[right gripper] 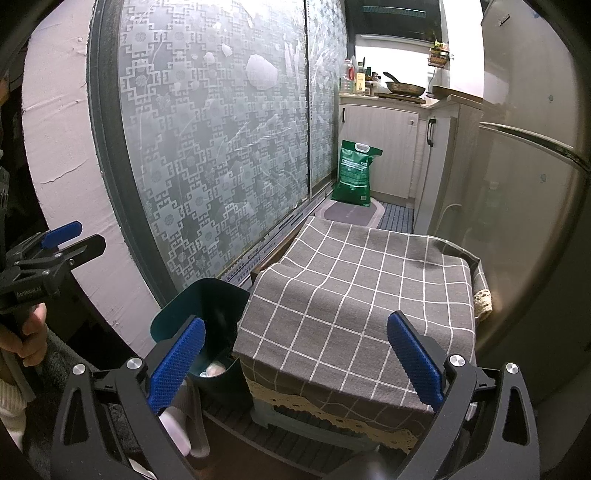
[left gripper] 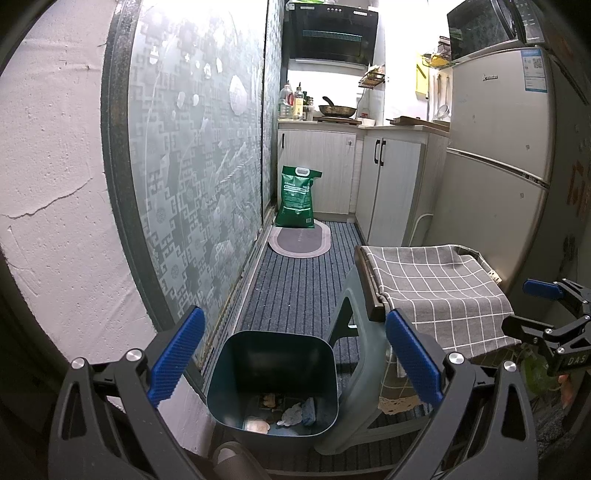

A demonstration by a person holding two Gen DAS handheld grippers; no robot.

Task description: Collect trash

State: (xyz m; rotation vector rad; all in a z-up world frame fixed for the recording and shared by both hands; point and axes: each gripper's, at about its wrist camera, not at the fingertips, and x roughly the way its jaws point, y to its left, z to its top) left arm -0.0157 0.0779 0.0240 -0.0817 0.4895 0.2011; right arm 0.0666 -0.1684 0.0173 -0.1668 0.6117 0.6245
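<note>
Narrow kitchen, frosted sliding door along the left wall. Beside it the dark bin (left gripper: 273, 384) sits on the floor with scraps (left gripper: 291, 413) inside, directly below the left gripper (left gripper: 295, 354), whose fingers are spread and empty. Rightward, the right gripper (right gripper: 295, 354), also spread, hangs over the checked cloth (right gripper: 354, 295); the left looks nearer the bin.

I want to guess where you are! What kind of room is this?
It looks like a small home kitchen. There is a fridge on one side, a frying pan sitting on the counter under a black range hood, and a dark bin on the floor with some trash already in it.
</note>
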